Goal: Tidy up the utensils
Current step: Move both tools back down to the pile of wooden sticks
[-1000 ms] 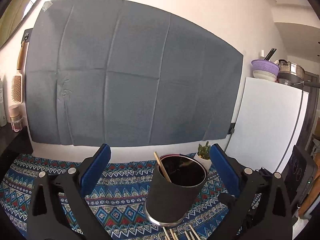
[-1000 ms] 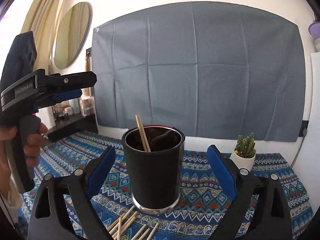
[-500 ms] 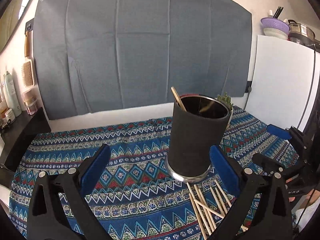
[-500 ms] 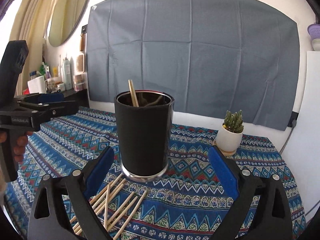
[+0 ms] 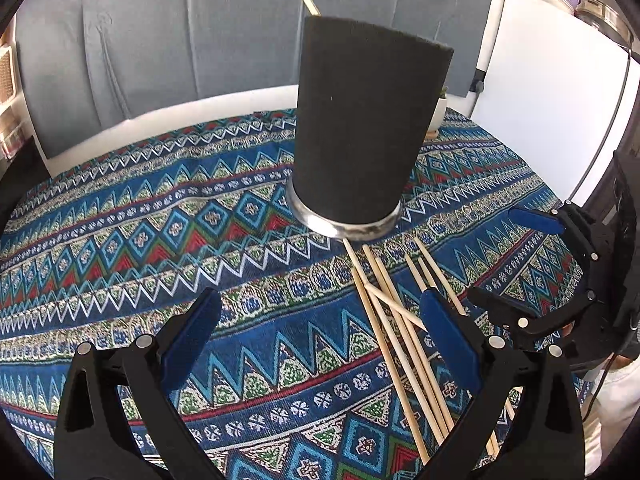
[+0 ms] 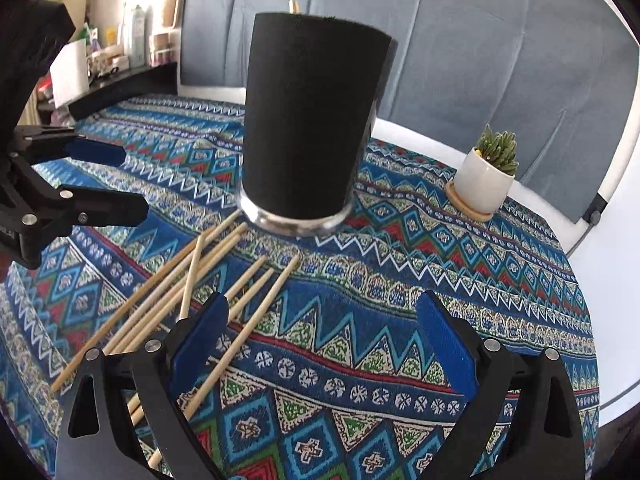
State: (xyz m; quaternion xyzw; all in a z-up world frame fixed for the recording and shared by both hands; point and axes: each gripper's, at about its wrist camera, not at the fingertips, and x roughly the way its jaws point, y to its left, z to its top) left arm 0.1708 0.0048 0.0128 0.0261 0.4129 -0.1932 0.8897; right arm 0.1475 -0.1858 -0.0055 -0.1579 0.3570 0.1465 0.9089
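A black holder cup point(image 5: 360, 120) with a metal base stands on the patterned cloth, with one wooden chopstick point(image 5: 309, 1) sticking out of its top. It also shows in the right wrist view point(image 6: 308, 120). Several loose chopsticks point(image 5: 400, 320) lie on the cloth in front of the cup, also in the right wrist view point(image 6: 192, 292). My left gripper point(image 5: 320, 340) is open and empty, low over the cloth just left of the sticks. My right gripper point(image 6: 320, 336) is open and empty, its left finger over the stick ends.
A small cactus in a white pot point(image 6: 486, 176) stands right of the cup. A white appliance point(image 5: 552, 92) borders the table on the right. A dark shelf with bottles point(image 6: 120, 76) sits at the left. The patterned cloth point(image 5: 120, 240) covers the table.
Both grippers have tilted down and moved lower and closer to the cloth. The cup's opening is now out of sight and the loose chopsticks lie between the fingers.
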